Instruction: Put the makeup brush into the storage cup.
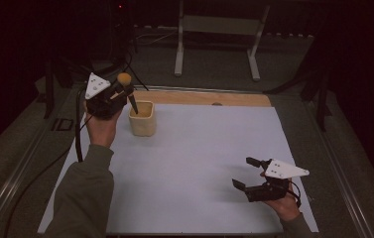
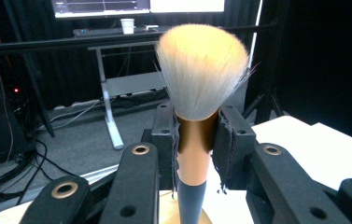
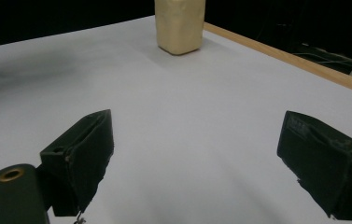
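In the left gripper point(image 2: 197, 140), a copper-collared brush point(image 2: 201, 74) with pale fluffy bristles.

a dim room is surrounding the white table point(image 1: 194, 163); a metal stand point(image 1: 218, 37) is standing beyond it on grey carpet point(image 1: 214, 69), monitors point(image 2: 136, 5) glowing behind the stand.

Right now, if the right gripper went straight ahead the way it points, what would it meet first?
Probably the cup. The right gripper is open above the bare white table, and the cup stands ahead, slightly left of centre; depth is unclear, so it might pass just beside it.
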`<control>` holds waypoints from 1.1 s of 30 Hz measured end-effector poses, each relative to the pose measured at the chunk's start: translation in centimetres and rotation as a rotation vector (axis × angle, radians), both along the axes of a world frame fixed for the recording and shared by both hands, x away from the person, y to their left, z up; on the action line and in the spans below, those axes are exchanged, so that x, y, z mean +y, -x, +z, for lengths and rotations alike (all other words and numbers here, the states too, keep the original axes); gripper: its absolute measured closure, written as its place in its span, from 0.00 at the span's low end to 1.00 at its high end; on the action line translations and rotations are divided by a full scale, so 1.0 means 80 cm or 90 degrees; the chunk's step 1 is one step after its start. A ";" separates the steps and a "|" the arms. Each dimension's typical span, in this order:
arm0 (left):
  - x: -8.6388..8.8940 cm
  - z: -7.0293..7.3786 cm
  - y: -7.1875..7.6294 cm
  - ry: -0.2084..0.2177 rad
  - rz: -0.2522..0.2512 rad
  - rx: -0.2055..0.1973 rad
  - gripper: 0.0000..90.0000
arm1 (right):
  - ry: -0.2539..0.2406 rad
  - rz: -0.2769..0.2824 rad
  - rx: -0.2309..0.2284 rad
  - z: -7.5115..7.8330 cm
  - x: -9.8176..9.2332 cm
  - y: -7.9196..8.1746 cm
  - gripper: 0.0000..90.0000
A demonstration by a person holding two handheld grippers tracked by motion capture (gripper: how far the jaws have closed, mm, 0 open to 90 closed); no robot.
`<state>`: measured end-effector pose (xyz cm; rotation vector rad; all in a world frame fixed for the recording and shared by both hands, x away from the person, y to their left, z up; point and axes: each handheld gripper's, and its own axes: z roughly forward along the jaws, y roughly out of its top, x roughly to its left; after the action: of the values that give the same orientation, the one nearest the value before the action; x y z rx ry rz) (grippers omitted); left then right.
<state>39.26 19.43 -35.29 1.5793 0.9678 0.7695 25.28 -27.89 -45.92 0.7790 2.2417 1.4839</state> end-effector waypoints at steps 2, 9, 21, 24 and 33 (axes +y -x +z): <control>-0.001 -0.001 -0.002 0.001 0.004 0.000 0.81 | 0.002 0.001 0.000 0.000 0.001 0.000 0.12; -0.004 -0.004 -0.008 -0.006 0.015 0.007 0.81 | 0.002 0.001 0.002 -0.001 0.001 0.000 0.12; -0.008 -0.012 -0.019 -0.007 0.035 0.025 0.81 | 0.004 0.003 0.001 -0.002 0.002 0.000 0.12; -0.008 -0.012 -0.019 -0.006 0.035 0.026 0.81 | 0.003 0.003 0.001 -0.001 0.002 0.000 0.12; -0.010 -0.018 -0.023 -0.011 0.035 0.035 0.81 | 0.003 0.005 0.002 -0.001 0.002 0.000 0.12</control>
<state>41.10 18.62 -36.75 1.6022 1.0504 0.7781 25.26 -27.73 -46.03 0.7717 2.2525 1.4811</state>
